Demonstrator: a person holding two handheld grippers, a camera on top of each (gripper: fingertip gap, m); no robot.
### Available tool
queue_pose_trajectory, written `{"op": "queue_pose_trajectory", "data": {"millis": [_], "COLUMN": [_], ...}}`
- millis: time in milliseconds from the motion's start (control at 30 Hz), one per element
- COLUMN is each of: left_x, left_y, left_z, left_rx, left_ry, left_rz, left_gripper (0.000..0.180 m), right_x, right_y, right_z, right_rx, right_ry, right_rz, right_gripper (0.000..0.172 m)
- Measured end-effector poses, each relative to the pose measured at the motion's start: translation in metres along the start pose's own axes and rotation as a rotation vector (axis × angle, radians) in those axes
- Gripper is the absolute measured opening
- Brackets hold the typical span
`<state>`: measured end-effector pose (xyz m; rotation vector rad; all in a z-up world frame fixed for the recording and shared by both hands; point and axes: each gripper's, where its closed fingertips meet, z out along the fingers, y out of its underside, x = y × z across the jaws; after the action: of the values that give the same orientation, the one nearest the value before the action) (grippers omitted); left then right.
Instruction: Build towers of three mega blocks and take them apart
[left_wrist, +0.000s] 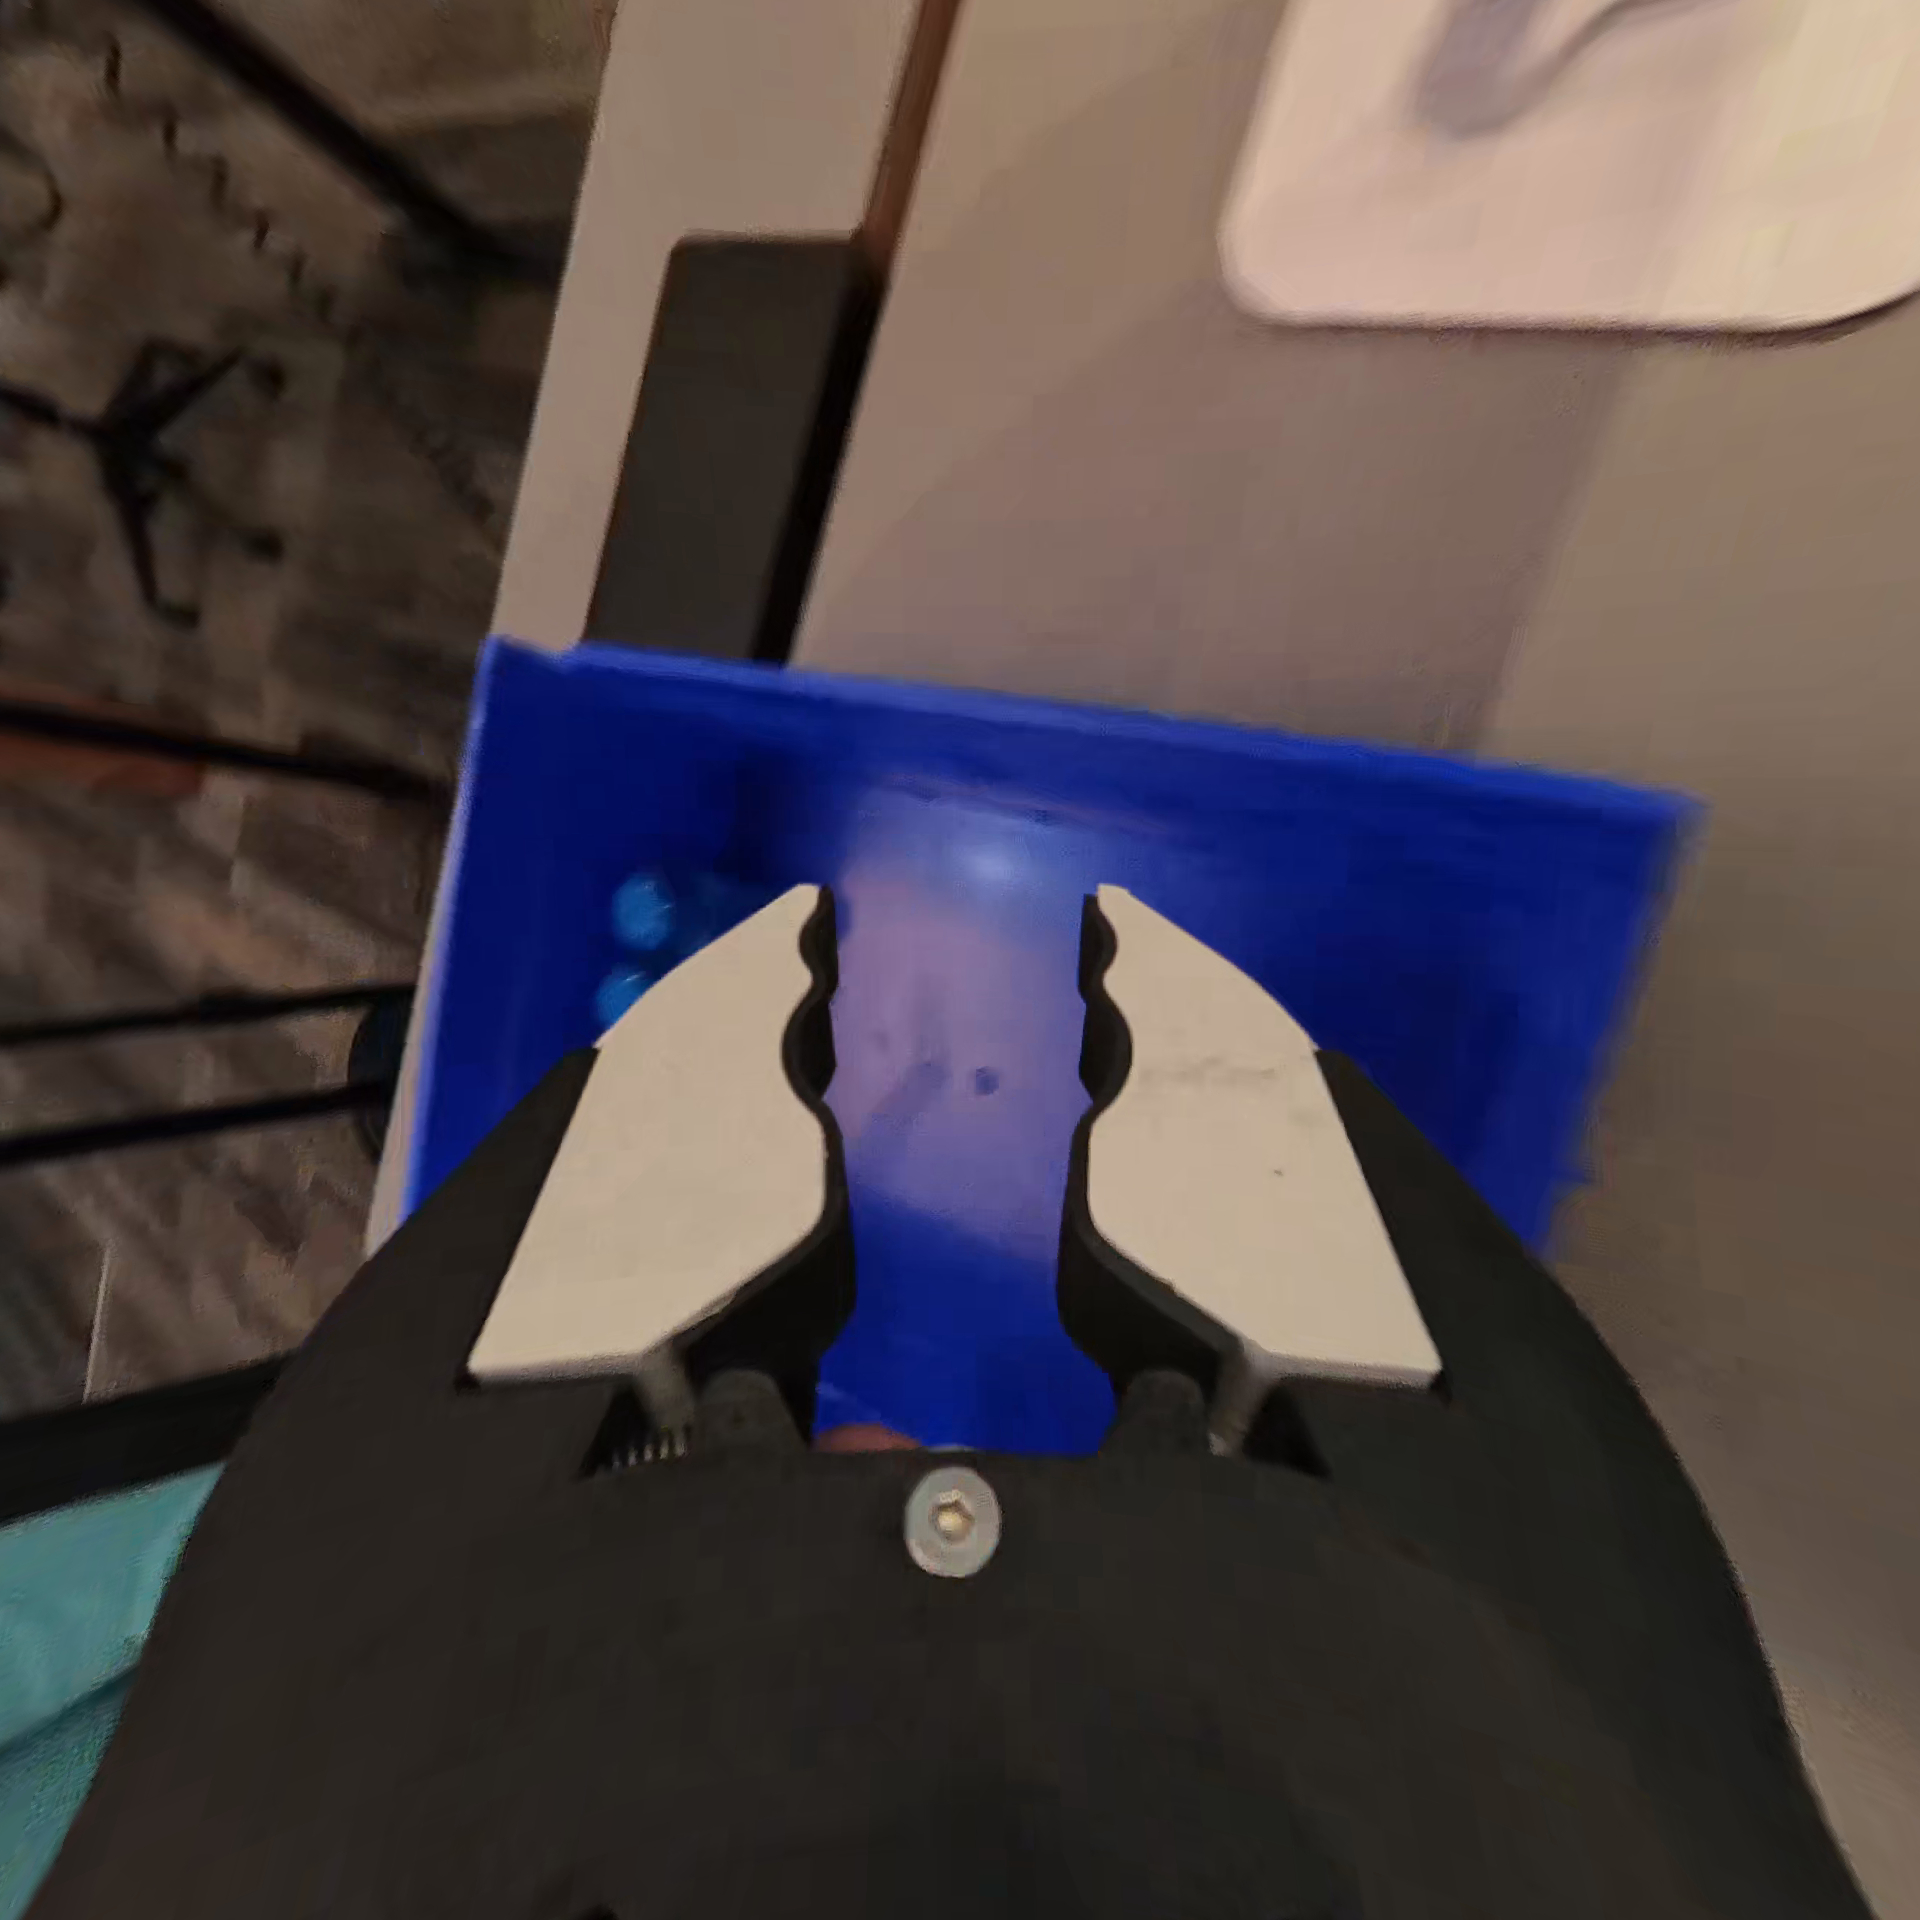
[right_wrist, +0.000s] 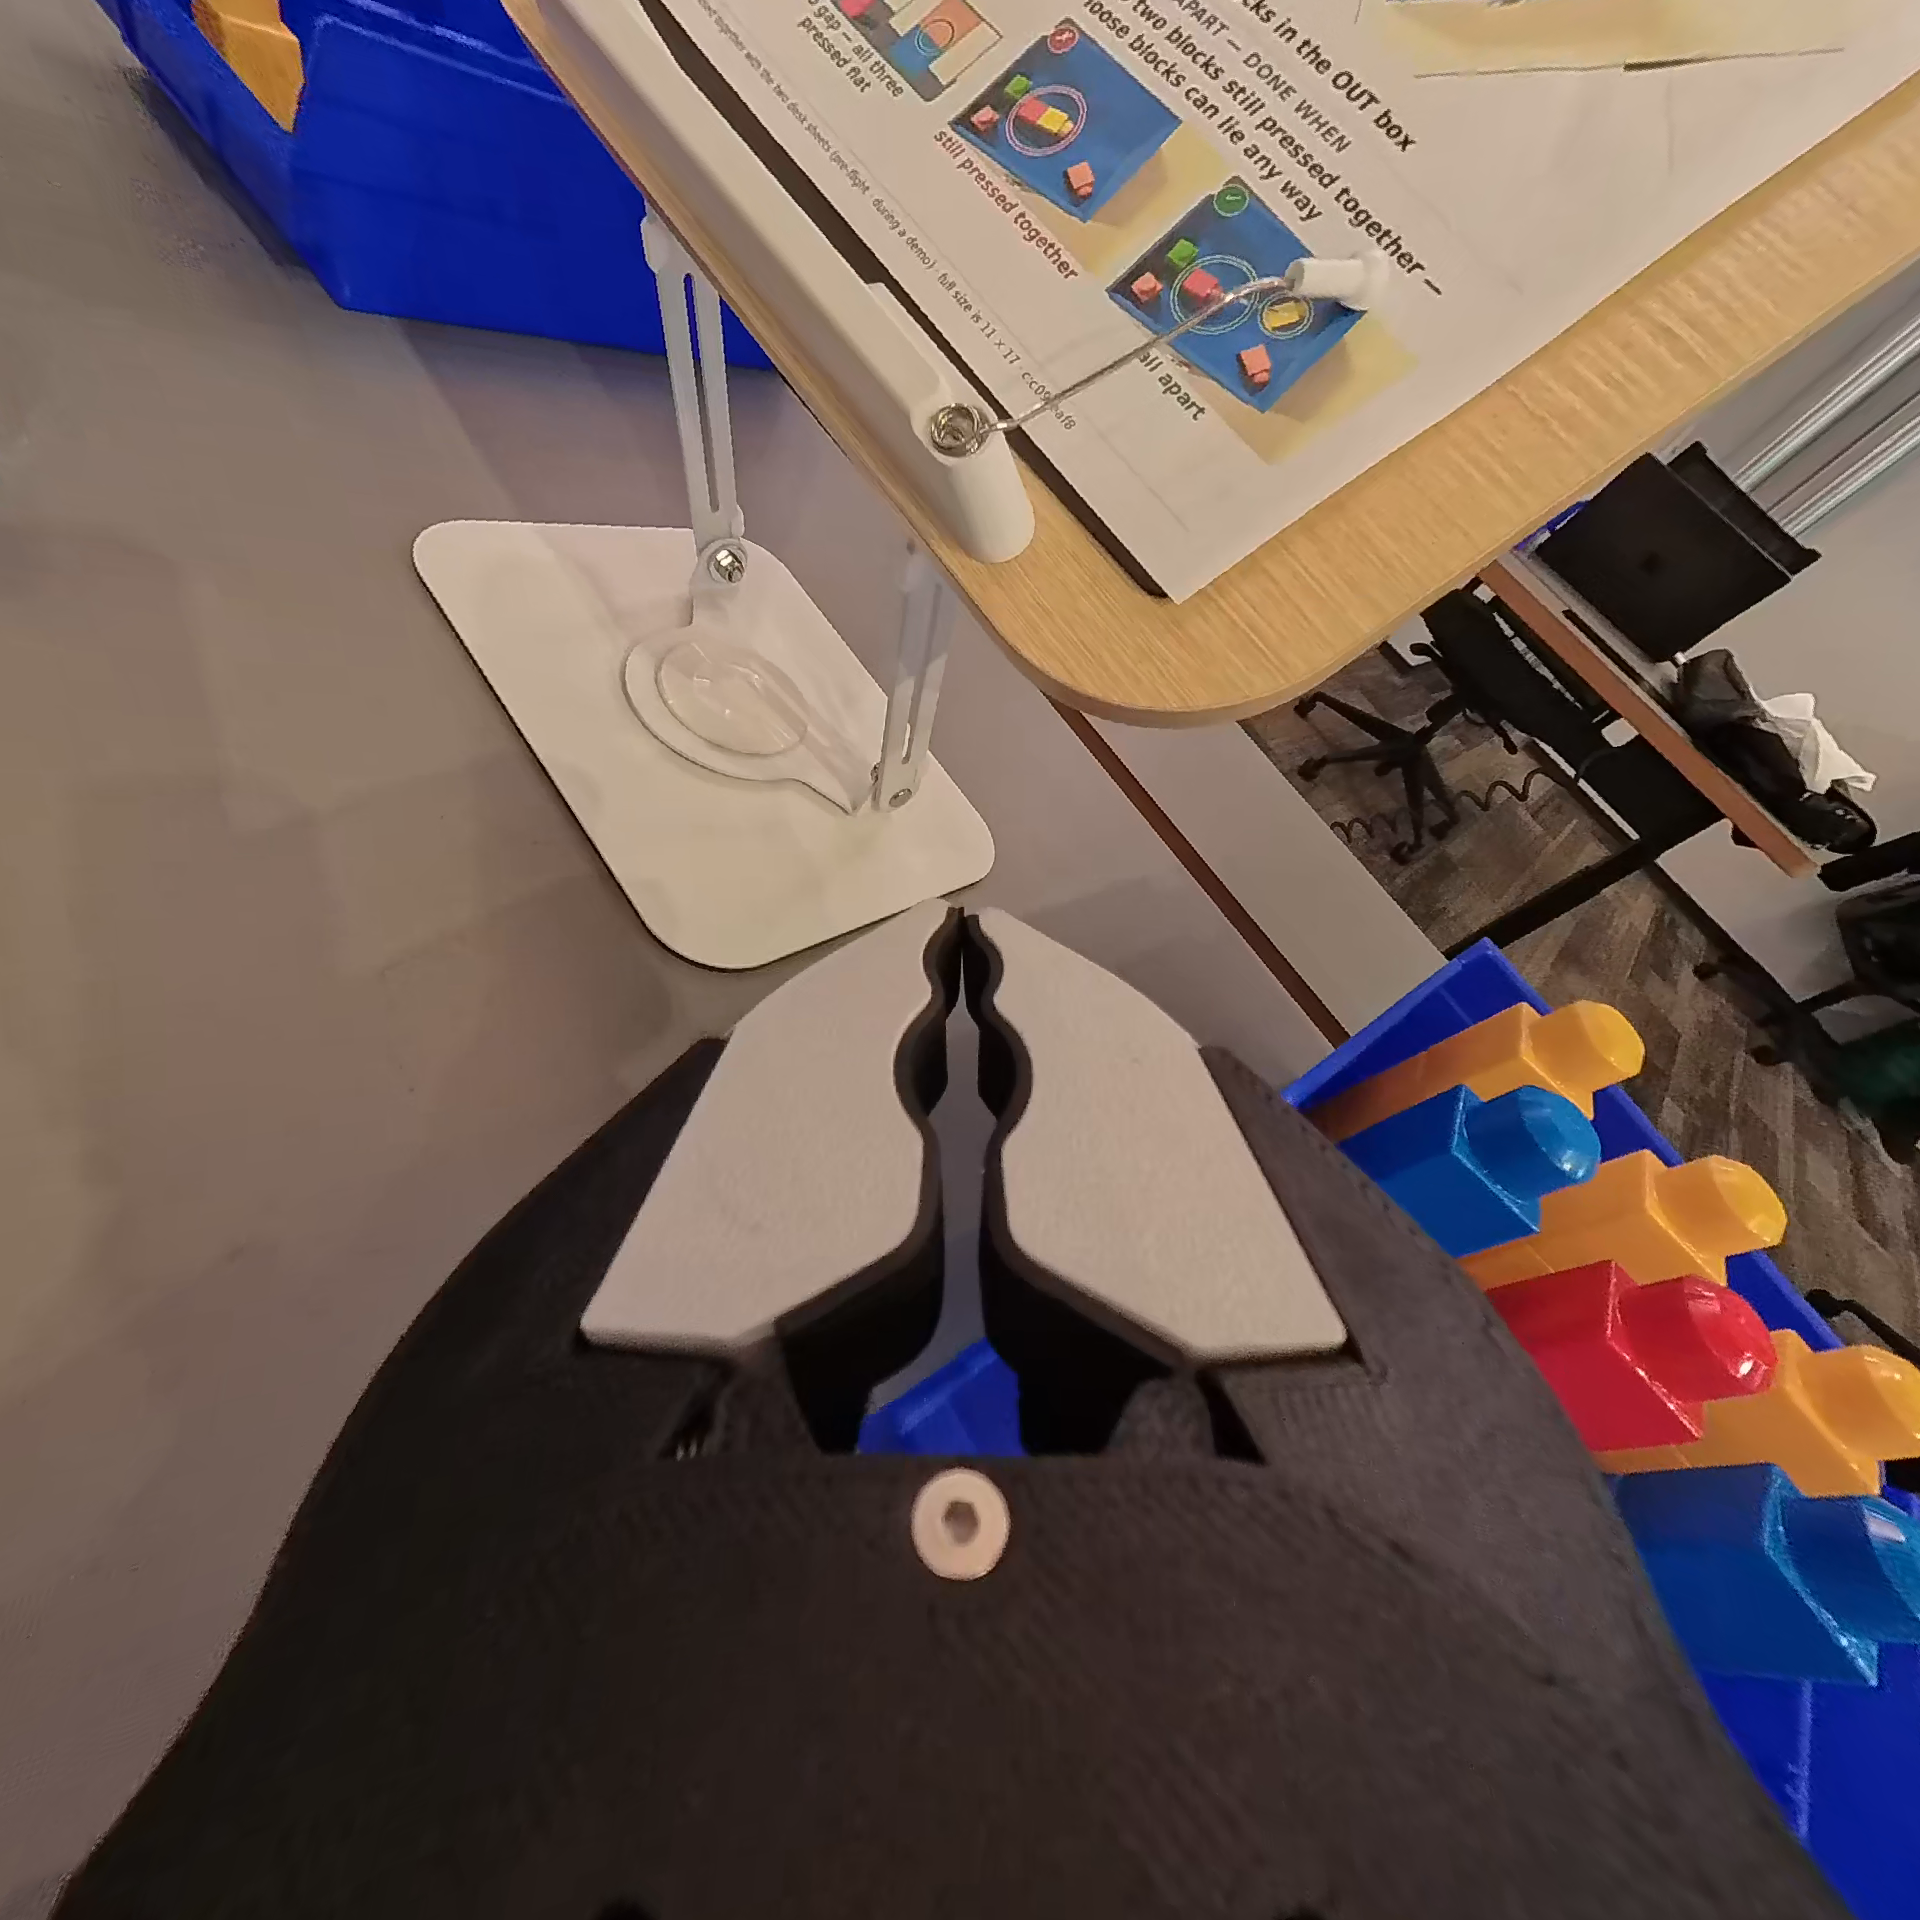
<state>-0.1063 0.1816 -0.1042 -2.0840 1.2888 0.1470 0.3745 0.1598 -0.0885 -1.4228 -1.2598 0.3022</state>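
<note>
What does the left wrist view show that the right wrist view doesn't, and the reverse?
Only the left wrist view: the left gripper, fingers apart with nothing between them, over a blurred blue bin with blue blocks at its left side.

Only the right wrist view: the right gripper, fingers closed on nothing; a tilted stand with an instruction sheet; a bin of orange, blue and red blocks.

Both: grey table, white stand base, carpeted floor.
</note>
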Motion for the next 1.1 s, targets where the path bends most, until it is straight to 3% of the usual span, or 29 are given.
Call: {"op": "queue_pose_trajectory", "data": {"millis": [100,200,333,467,633,700,833,967,1100], "left_x": [-0.053,-0.080,-0.087,-0.094,-0.079,-0.064,-0.031,-0.022,-0.019], "left_y": [0.030,0.046,0.065,0.064,0.077,0.075,0.070,0.084,0.070], "left_z": [0.032,0.062,0.098,0.116,0.125,0.122,0.108,0.114,0.104], "left_rx": [-0.093,-0.171,-0.288,-0.309,-0.401,-0.393,-0.349,-0.382,-0.305], "left_ry": [-0.067,-0.090,-0.039,-0.036,0.049,0.083,0.194,0.259,0.252], "left_rz": [-0.015,0.034,0.070,0.074,0.063,0.094,0.093,0.023,-0.031], "left_gripper": [0.048,0.047,0.049,0.056,0.048,0.038,0.039,0.043,0.037], "right_x": [0.002,0.002,0.002,0.003,0.002,0.002,0.001,-0.002,0.000], "right_y": [0.005,0.007,0.012,0.012,0.013,0.013,0.012,0.012,0.013], "right_z": [0.001,0.002,0.004,0.003,0.004,0.003,0.003,0.006,0.004], "right_rx": [-0.010,-0.012,-0.030,-0.023,-0.030,-0.028,-0.022,-0.030,-0.028], "right_ry": [-0.001,-0.008,-0.016,-0.020,-0.029,-0.031,-0.038,-0.048,-0.042], "right_rz": [0.009,0.014,0.013,0.020,0.015,0.017,0.017,0.010,0.017], "right_gripper": [0.000,0.000,0.000,0.000,0.000,0.000,0.000,0.000,0.000]}}
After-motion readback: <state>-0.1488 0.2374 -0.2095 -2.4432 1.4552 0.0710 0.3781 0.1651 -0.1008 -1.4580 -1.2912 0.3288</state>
